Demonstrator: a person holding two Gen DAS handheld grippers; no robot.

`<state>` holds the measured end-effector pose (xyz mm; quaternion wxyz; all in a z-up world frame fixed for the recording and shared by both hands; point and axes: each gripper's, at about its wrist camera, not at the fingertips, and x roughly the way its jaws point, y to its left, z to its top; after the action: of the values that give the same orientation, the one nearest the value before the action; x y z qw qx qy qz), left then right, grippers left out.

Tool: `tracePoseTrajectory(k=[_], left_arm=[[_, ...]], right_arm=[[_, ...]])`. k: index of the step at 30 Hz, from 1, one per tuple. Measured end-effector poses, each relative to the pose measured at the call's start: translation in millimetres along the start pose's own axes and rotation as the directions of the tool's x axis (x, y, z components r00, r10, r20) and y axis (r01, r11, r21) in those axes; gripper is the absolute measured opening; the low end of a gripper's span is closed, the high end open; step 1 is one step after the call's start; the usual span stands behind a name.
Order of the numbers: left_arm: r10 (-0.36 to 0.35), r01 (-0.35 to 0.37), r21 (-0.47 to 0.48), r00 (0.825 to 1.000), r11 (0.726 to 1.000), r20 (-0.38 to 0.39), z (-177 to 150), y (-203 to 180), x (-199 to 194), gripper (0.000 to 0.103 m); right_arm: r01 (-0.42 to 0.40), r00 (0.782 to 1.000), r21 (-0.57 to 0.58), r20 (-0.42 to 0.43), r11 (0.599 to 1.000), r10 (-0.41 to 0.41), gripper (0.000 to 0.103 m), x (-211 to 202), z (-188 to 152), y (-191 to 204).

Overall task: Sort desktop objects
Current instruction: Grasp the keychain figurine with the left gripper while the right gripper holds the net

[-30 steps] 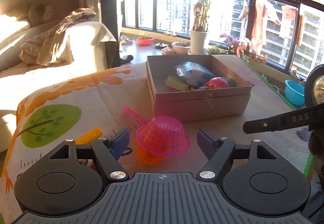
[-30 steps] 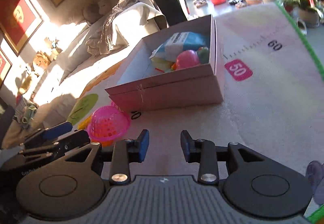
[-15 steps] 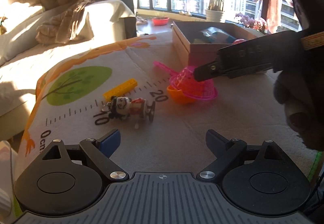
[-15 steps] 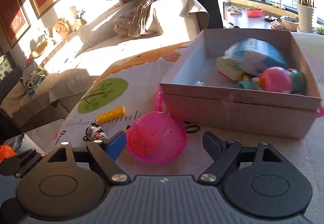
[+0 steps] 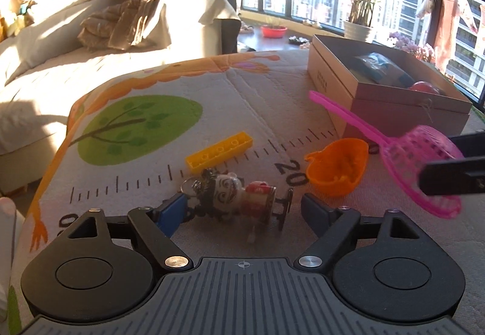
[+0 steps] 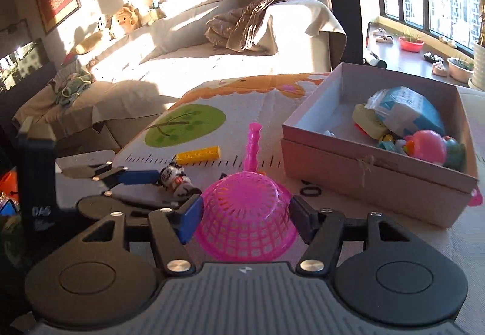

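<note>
A small doll keychain [image 5: 236, 198] lies on the printed mat, between the fingers of my left gripper [image 5: 244, 210]. Its jaws are closing, and the right pad still stands off the doll. A pink strainer [image 6: 245, 223] sits dome up between the closing jaws of my right gripper [image 6: 245, 220], with both pads against its mesh sides. In the left wrist view the strainer [image 5: 421, 165] hangs tilted above the mat between the right gripper's fingers [image 5: 448, 180]. An orange cup [image 5: 336, 171] lies uncovered beside it. A yellow brick [image 5: 219, 153] rests behind the doll.
An open cardboard box [image 6: 363, 171] stands at the right and holds a blue packet, a pink ball and other toys. A black ring [image 6: 310, 191] lies in front of it. A sofa with a brown jacket runs along the far left, with windows and plants behind.
My left gripper has come down and forward, so the doll now lies between its fingers. My right gripper has narrowed onto the pink strainer and lifted it off the orange cup.
</note>
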<state>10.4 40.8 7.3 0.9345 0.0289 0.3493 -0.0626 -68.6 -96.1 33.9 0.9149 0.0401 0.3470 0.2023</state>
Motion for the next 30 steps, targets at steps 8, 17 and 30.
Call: tracePoseTrajectory(k=[8, 17, 30], left_arm=[[-0.040, 0.040, 0.029, 0.999, 0.999, 0.008, -8, -5, -9, 0.070], [-0.241, 0.244, 0.152, 0.970, 0.958, -0.041, -38, -42, -45, 0.071], [-0.208, 0.214, 0.153, 0.977, 0.965, -0.052, -39, -44, -39, 0.094]], right_arm=[[0.147, 0.988, -0.038, -0.049, 0.988, -0.148, 0.063, -36, -49, -9], [0.219, 0.973, -0.091, -0.057, 0.971, -0.225, 0.068, -27, -67, -12], [0.228, 0.971, -0.113, -0.041, 0.967, -0.234, 0.091, -12, -71, -7]])
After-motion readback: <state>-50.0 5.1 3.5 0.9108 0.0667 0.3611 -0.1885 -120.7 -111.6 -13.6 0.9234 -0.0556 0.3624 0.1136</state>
